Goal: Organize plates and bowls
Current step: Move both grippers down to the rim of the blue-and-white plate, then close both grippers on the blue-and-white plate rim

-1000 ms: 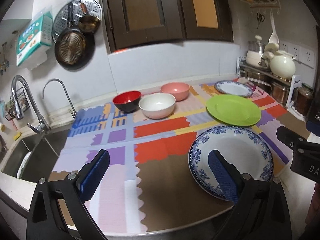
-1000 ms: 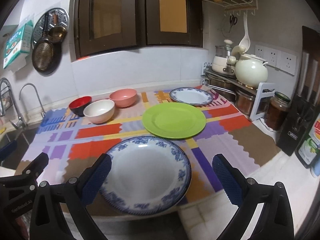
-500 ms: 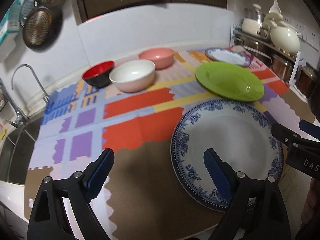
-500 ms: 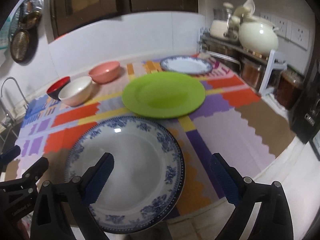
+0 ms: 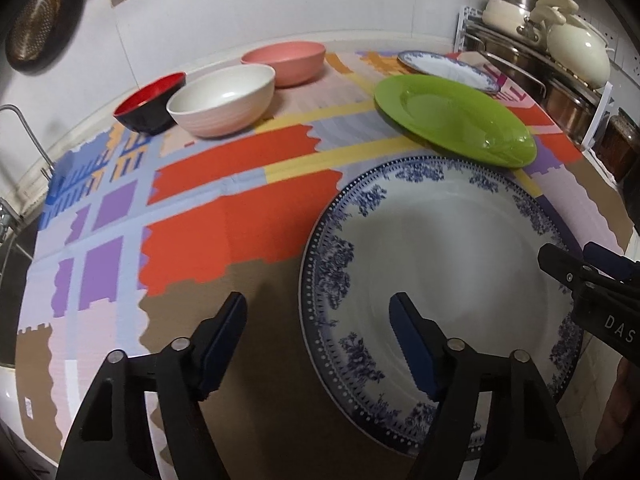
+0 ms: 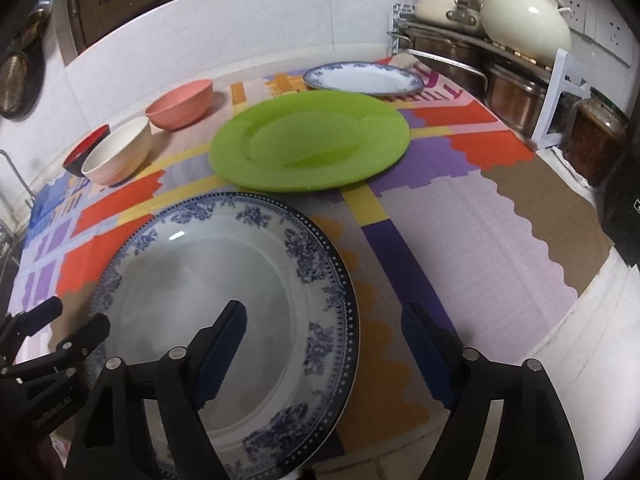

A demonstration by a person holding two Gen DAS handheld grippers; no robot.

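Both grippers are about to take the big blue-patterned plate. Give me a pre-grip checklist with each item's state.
1. Left gripper straddles the large plate rim, jaws closing: ok.
2. Right gripper straddles the opposite rim, jaws closing: ok.
3. Pads pressing the rim: not ok, no contact visible.
4. Plate empty: ok.
5. Green plate clear of the large plate: cannot tell, edges look close.
6. Bowls out of the way: ok.

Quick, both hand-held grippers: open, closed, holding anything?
Left hand-held gripper: open, jaws closing across the big blue-patterned plate rim, empty.
Right hand-held gripper: same, opposite rim.

A home kitchen: tiled wall (image 5: 240, 12), stacked pots (image 6: 472, 52), hanging pan (image 5: 34, 28).
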